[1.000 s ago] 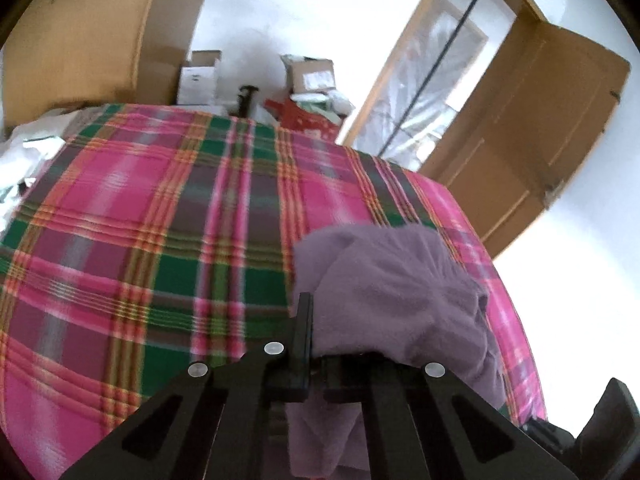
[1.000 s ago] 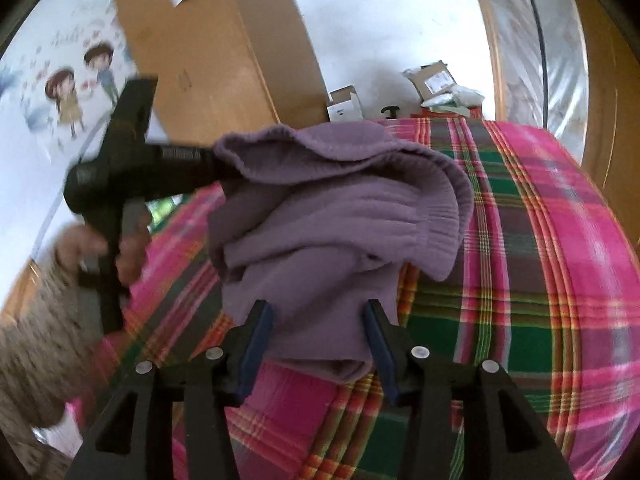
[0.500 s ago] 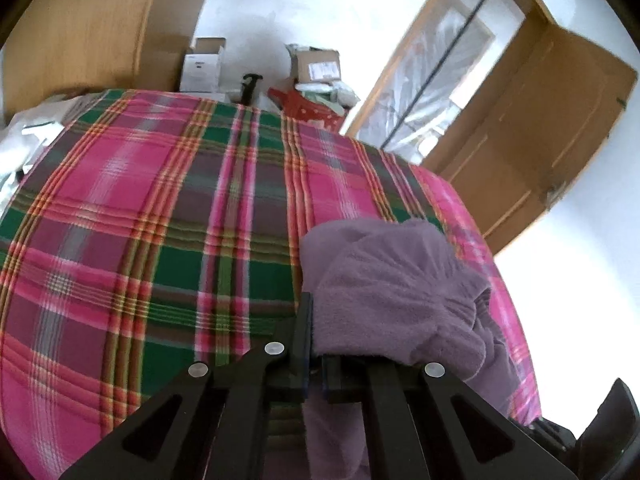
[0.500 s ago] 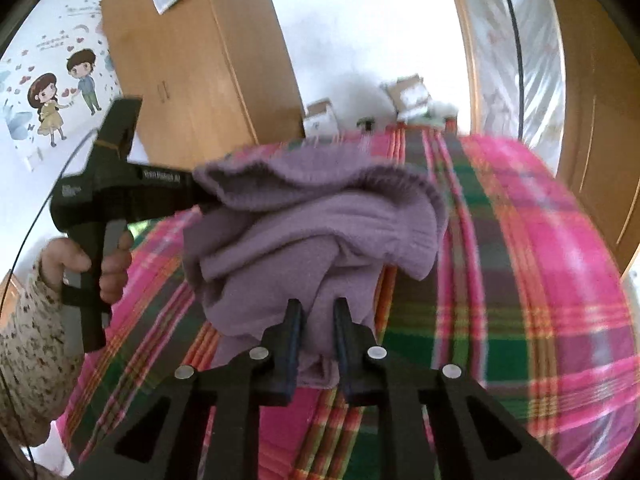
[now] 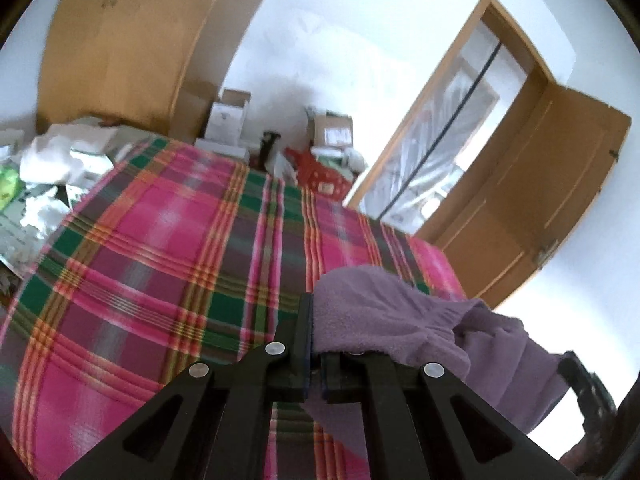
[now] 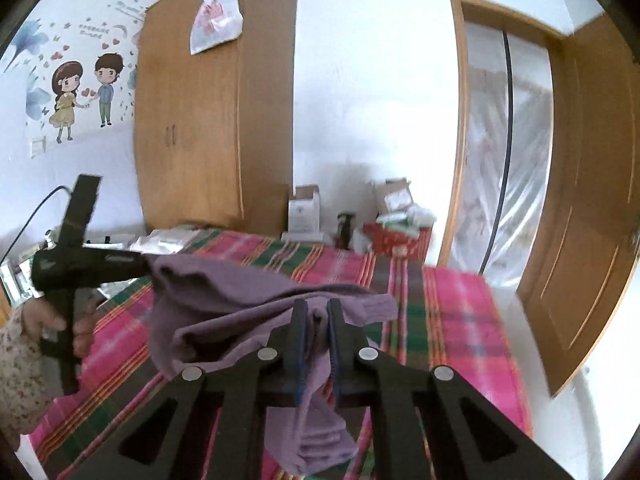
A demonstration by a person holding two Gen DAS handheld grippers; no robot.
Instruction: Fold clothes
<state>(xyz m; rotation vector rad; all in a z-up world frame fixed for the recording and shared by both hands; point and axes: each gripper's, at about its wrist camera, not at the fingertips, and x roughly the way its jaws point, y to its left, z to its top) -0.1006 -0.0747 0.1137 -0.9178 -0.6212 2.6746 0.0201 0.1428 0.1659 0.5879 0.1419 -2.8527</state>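
crosswise, purple garment (image 6: 256,320) slung between 2 clamped ends: left hand-held gripper (image 6: 140,264), right hand-held gripper (image 6: 316,344)

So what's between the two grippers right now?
Only the purple garment: in the right wrist view it spans from the left gripper to the right gripper, held above the plaid bedspread.

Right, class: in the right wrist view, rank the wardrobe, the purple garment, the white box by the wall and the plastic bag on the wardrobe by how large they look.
1. Wardrobe
2. Purple garment, though it is near the camera, which inflates it
3. Plastic bag
4. White box, looking close to the bag
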